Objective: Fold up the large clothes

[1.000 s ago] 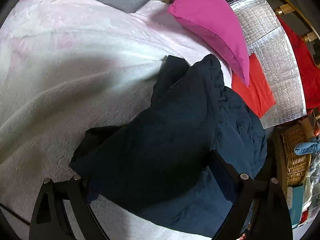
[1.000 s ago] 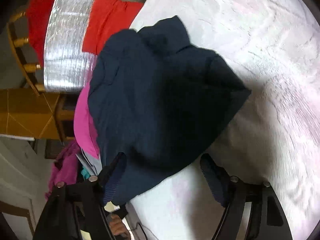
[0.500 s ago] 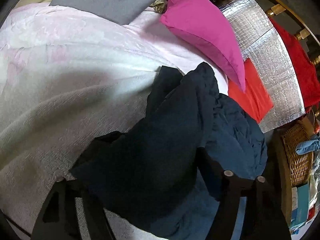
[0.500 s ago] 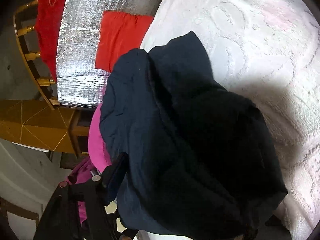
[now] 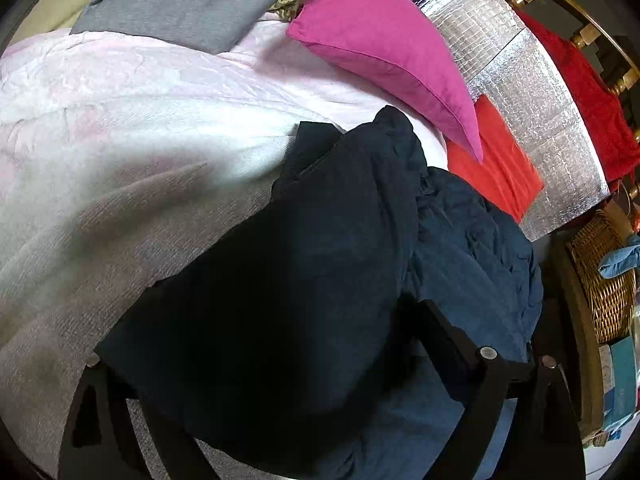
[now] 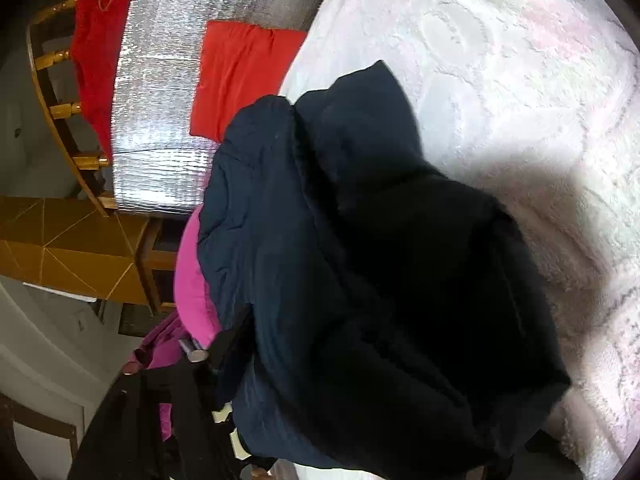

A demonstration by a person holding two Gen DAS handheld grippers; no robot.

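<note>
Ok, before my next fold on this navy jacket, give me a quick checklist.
1. The navy jacket lies on the blanket: ok.
2. Jacket spread flat: not ok, heaped.
3. left tool gripping: not ok, jaws wide, just opened, fabric draped between them.
4. right tool gripping: cannot tell, jaws have just been closing with fabric between them, one finger hidden.
5. Bare blanket beside the jacket for laying out: ok.
6. pink pillow apart from jacket: cannot tell.

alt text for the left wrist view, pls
A dark navy padded garment lies bunched on a pale pink-white blanket, spilling between the left gripper's wide-spread black fingers. Behind lie a magenta pillow, grey fabric and silver foil sheet.
</note>
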